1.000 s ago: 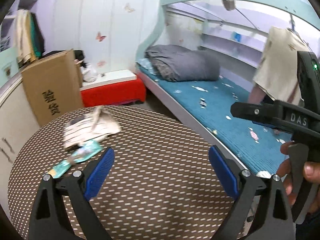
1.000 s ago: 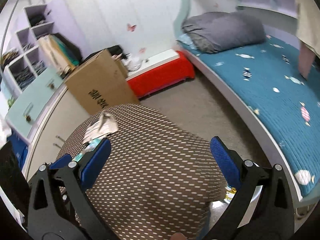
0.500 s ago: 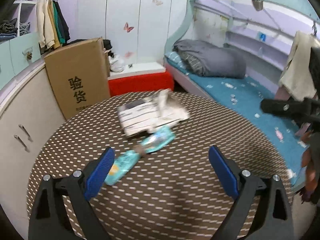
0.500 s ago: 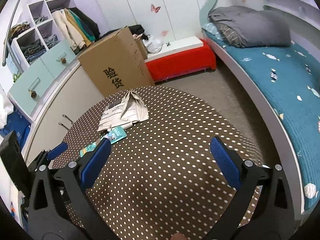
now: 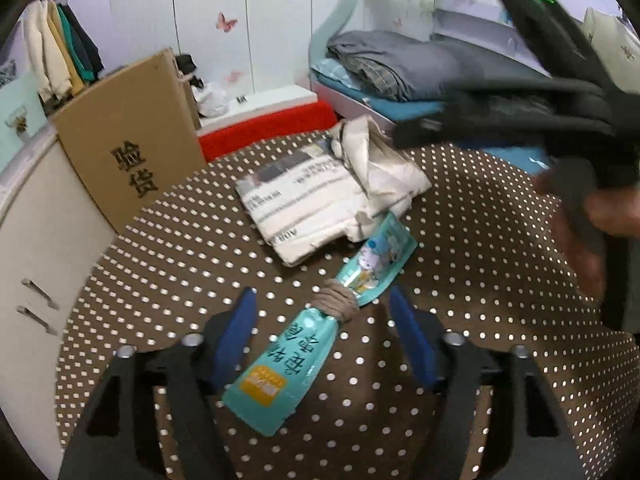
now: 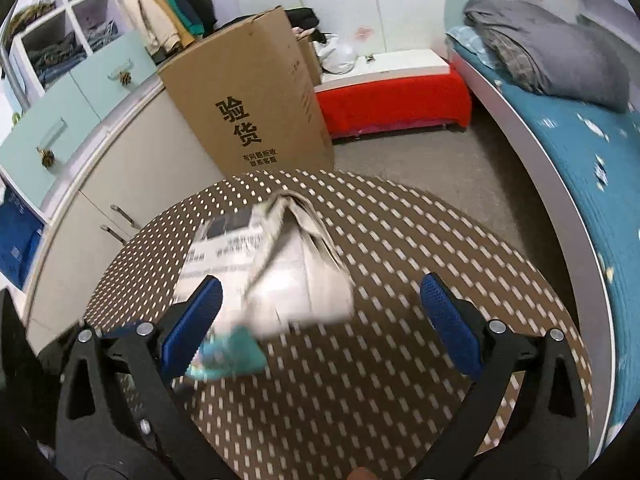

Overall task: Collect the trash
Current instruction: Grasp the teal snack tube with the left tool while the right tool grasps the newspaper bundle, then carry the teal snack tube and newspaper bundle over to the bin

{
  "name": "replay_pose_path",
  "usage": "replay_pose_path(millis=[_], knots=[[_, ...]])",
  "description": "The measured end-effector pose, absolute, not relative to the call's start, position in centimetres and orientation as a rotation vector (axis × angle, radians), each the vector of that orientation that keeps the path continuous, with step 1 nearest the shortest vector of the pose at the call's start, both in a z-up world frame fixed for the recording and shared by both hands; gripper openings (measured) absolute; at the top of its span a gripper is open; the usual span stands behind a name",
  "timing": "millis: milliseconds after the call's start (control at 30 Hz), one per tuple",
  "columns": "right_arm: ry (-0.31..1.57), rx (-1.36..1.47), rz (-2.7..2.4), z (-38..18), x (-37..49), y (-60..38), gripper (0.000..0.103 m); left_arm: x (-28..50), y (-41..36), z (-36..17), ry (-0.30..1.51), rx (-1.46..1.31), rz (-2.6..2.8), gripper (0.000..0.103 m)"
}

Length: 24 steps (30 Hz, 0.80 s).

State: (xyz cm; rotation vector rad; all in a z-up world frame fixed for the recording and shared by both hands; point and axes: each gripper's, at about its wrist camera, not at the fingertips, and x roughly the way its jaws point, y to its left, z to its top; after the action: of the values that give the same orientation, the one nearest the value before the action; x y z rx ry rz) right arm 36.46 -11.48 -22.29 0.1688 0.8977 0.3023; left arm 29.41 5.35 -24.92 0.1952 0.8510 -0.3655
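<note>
A teal snack wrapper (image 5: 288, 356), knotted in the middle, lies on the round brown dotted table (image 5: 500, 280). My left gripper (image 5: 324, 340) is open, its blue pads either side of the wrapper's near half. A crumpled newspaper (image 5: 320, 196) lies just beyond the wrapper. In the right wrist view my right gripper (image 6: 320, 324) is open above the table, with the newspaper (image 6: 288, 272) between and beyond its pads and the teal wrapper (image 6: 232, 356) by the left pad. The right gripper's body (image 5: 560, 100) hovers at the upper right in the left wrist view.
A tall cardboard box (image 6: 248, 112) stands behind the table against white cabinets (image 6: 120, 184). A red bench (image 6: 392, 100) is at the back. A bed with a blue cover (image 6: 592, 148) and grey bedding runs along the right.
My left gripper has moved forward and down so its pads now flank the teal wrapper, and its jaws have narrowed. My right gripper has moved in over the newspaper.
</note>
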Motion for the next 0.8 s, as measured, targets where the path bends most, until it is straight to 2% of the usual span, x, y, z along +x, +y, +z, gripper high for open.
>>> replay_pose_path(millis=[33, 67, 100, 167, 200, 400, 667, 733, 800], knots=[[0.901, 0.155, 0.312, -22.6, 37.3, -10.7, 0.097, 29.7, 5.3, -25.3, 0.877, 0.188, -0.372, 0.052], [0.899, 0.144, 0.312, -22.8, 37.7, -10.3, 0.097, 29.8, 5.3, -25.2, 0.878, 0.184, -0.376, 0.051], [0.901, 0.126, 0.313, -23.1, 38.2, -9.7, 0.095, 29.8, 5.3, -25.2, 0.877, 0.179, -0.384, 0.045], [0.928, 0.090, 0.309, -24.0, 38.9, -8.8, 0.061, 29.8, 5.1, -25.1, 0.877, 0.179, -0.383, 0.039], [0.925, 0.082, 0.298, -24.2, 38.9, -8.6, 0.051, 29.7, 5.1, -25.1, 0.878, 0.177, -0.379, 0.033], [0.883, 0.111, 0.303, -23.2, 36.5, -9.4, 0.023, 28.7, 5.6, -25.1, 0.899, 0.087, -0.386, 0.028], [0.873, 0.254, 0.200, -23.1, 30.7, -16.5, 0.022, 23.0, 3.4, -25.1, 0.920, 0.074, -0.452, 0.027], [0.868, 0.274, 0.175, -23.0, 29.1, -18.5, 0.021, 21.6, 3.0, -25.2, 0.921, 0.086, -0.447, 0.022], [0.862, 0.293, 0.164, -22.8, 27.7, -19.9, 0.021, 20.5, 3.0, -25.2, 0.926, 0.073, -0.442, 0.022]])
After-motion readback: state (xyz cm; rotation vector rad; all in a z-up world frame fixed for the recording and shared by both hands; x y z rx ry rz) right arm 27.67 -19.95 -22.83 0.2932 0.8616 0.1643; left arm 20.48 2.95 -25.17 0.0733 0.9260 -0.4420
